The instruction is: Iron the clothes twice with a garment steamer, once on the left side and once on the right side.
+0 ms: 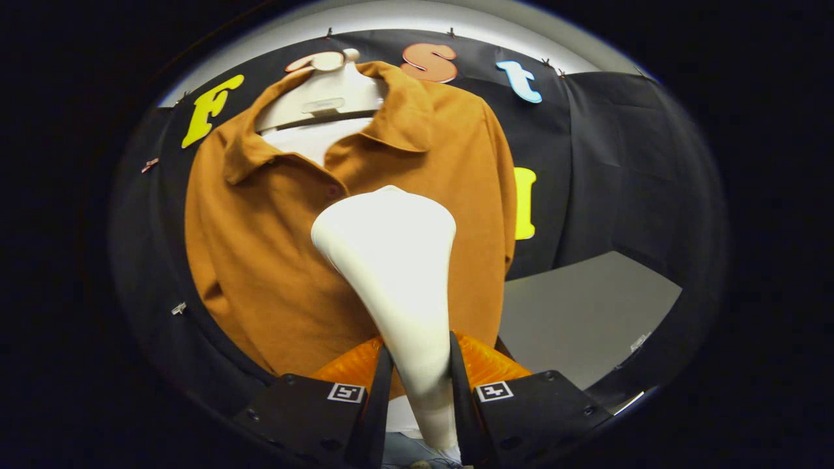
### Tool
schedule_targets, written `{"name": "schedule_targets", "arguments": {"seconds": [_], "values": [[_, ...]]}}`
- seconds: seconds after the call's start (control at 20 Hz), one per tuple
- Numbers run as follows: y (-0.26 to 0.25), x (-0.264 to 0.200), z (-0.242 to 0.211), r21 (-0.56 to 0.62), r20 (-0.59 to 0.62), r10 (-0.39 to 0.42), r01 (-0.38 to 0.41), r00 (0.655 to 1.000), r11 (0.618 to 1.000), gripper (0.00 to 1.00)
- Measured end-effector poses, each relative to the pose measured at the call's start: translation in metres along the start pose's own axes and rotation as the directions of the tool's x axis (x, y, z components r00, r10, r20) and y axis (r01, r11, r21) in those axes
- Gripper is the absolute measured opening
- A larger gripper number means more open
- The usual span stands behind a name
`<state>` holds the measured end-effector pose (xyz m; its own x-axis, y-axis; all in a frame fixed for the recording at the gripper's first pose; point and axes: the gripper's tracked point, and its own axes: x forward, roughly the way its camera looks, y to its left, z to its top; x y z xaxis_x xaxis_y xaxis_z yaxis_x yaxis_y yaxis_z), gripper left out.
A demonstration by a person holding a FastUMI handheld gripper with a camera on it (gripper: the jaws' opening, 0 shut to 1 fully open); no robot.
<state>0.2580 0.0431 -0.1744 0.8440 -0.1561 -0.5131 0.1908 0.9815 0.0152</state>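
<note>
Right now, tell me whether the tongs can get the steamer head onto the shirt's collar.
Probably yes. The tongs are shut on the steamer, whose head sits at the shirt front below the collar; nothing stands between.

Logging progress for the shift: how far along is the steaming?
Done: the steamer is picked up, the gripper clamped on its neck. In hand: its head sits against the brown shirt near the placket. Left: passes on both sides; none can be confirmed finished.
</note>
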Motion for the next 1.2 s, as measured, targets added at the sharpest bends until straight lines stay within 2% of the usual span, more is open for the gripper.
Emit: {"name": "schedule_targets", "arguments": {"seconds": [0.2,0.45,0.8,1.2], "values": [[0.047,-0.006,0.003,-0.032,0.013,0.116,-0.115,0.993,0.993,0.47],[0.076,0.006,-0.011,-0.035,-0.031,0.174,-0.175,0.984,0.984,0.47],[0.086,0.035,-0.063,-0.050,-0.162,0.157,-0.167,0.974,0.985,0.47],[0.088,0.054,-0.132,-0.011,-0.339,0.147,-0.160,0.929,0.987,0.47]]}}
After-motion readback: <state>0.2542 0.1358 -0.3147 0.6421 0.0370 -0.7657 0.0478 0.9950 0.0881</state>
